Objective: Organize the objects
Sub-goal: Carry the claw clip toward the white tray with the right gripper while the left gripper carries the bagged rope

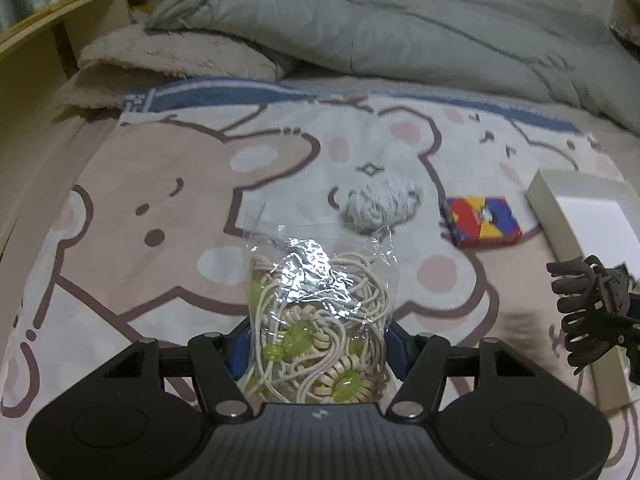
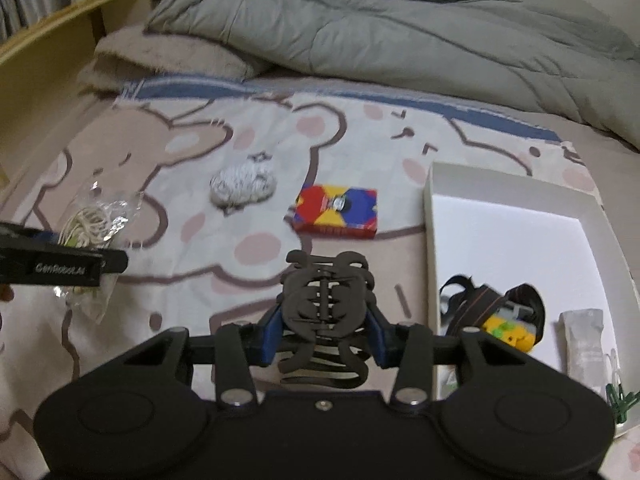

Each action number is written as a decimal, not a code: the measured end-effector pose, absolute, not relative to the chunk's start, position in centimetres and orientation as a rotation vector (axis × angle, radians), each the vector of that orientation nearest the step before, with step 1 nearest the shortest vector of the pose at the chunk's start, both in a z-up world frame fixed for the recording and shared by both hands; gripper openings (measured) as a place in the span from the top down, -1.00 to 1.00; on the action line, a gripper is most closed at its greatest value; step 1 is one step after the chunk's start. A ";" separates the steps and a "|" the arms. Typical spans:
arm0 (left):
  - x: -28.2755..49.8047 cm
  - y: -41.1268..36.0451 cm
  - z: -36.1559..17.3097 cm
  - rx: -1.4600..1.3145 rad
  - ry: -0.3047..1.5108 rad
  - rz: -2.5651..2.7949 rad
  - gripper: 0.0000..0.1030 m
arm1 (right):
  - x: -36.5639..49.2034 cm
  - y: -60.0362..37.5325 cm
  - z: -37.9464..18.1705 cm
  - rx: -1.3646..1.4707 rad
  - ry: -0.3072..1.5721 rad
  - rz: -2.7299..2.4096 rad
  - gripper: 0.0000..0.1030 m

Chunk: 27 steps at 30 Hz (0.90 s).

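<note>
**Observer:** How will they handle?

**Me:** The bag [image 1: 320, 304] of cords is light, soft and slippery, so I've pinched it low across its bulk; my left gripper [image 1: 318, 346] is clamped on it above the bed [image 1: 120, 208]. The hair claw [image 2: 326, 300] is stiff and springy; my right gripper [image 2: 324, 338] squeezes its sides, beside the white box [image 2: 434, 208].

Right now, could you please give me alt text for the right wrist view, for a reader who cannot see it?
The right gripper clamps a dark hair claw clip above a bear-print bedsheet. To its right lies an open white box; ahead are a colourful card box and a grey scrunchie.
</note>
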State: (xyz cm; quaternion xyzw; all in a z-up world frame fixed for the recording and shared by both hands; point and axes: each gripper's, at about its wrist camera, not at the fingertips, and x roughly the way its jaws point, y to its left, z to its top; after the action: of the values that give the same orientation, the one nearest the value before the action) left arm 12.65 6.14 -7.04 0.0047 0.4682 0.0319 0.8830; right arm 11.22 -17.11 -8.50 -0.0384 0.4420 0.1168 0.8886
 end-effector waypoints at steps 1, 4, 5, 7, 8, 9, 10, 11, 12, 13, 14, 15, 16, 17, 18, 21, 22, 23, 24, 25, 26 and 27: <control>12.6 6.1 -6.8 0.003 0.965 0.068 -0.25 | 11.2 -17.3 -8.3 -0.076 0.908 0.241 0.13; 12.3 5.8 -5.9 0.016 0.928 0.075 -0.25 | 11.4 -17.9 -7.7 -0.065 0.870 0.234 0.13; 12.2 5.7 -5.6 0.021 0.916 0.076 -0.25 | 11.4 -18.1 -7.5 -0.061 0.858 0.234 0.13; 12.0 5.4 -5.1 0.024 0.896 0.075 -0.25 | 11.6 -18.6 -7.2 -0.050 0.833 0.231 0.13; 12.0 5.3 -4.9 0.019 0.888 0.073 -0.25 | 11.6 -18.8 -7.0 -0.044 0.822 0.231 0.13; 11.9 5.2 -4.7 0.012 0.881 0.071 -0.25 | 11.6 -19.0 -6.9 -0.037 0.811 0.230 0.13; 11.9 5.1 -4.5 0.007 0.874 0.069 -0.25 | 11.7 -19.2 -6.7 -0.031 0.800 0.227 0.13; 11.8 4.9 -4.3 0.003 0.866 0.069 -0.25 | 11.8 -19.3 -6.6 -0.029 0.790 0.225 0.13; 11.8 4.8 -4.1 0.001 0.859 0.068 -0.25 | 11.8 -19.5 -6.4 -0.026 0.777 0.224 0.13; 11.8 4.6 -4.0 -0.002 0.852 0.068 -0.25 | 11.9 -19.6 -6.3 -0.025 0.766 0.224 0.13; 11.8 4.5 -3.9 -0.007 0.847 0.068 -0.25 | 11.9 -19.7 -6.2 -0.023 0.757 0.225 0.13; 11.8 4.4 -3.8 -0.012 0.843 0.067 -0.25 | 11.9 -19.8 -6.0 -0.021 0.748 0.224 0.13; 11.8 4.3 -3.7 -0.015 0.840 0.068 -0.25 | 11.9 -20.0 -5.9 -0.016 0.741 0.224 0.13; 11.9 4.1 -3.6 -0.017 0.836 0.070 -0.25 | 12.0 -20.1 -5.8 -0.012 0.737 0.225 0.13; 11.9 4.0 -3.6 -0.018 0.834 0.071 -0.25 | 12.0 -20.2 -5.7 -0.008 0.733 0.225 0.13; 12.1 3.7 -3.4 -0.024 0.825 0.074 -0.25 | 12.2 -20.4 -5.5 -0.009 0.722 0.218 0.13; 12.2 3.6 -3.3 -0.028 0.821 0.075 -0.25 | 12.2 -20.4 -5.5 -0.010 0.719 0.216 0.13; 12.3 3.4 -3.2 -0.031 0.818 0.075 -0.25 | 12.3 -20.5 -5.4 -0.011 0.715 0.215 0.13; 12.3 3.3 -3.2 -0.034 0.815 0.074 -0.25 | 12.4 -20.6 -5.4 -0.011 0.711 0.215 0.13; 12.4 3.2 -3.1 -0.036 0.812 0.074 -0.25 | 12.5 -20.7 -5.3 -0.012 0.706 0.216 0.13; 12.5 3.0 -3.1 -0.038 0.808 0.074 -0.25 | 12.6 -20.8 -5.3 -0.009 0.702 0.215 0.13; 12.6 2.8 -3.0 -0.040 0.805 0.074 -0.25 | 12.8 -21.0 -5.3 -0.002 0.698 0.213 0.13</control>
State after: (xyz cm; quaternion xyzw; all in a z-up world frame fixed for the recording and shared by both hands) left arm 12.62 2.80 -3.01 -0.0197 0.3914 0.0362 0.9193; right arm 12.75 -21.03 -5.27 -0.0010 0.3413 0.1043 0.9341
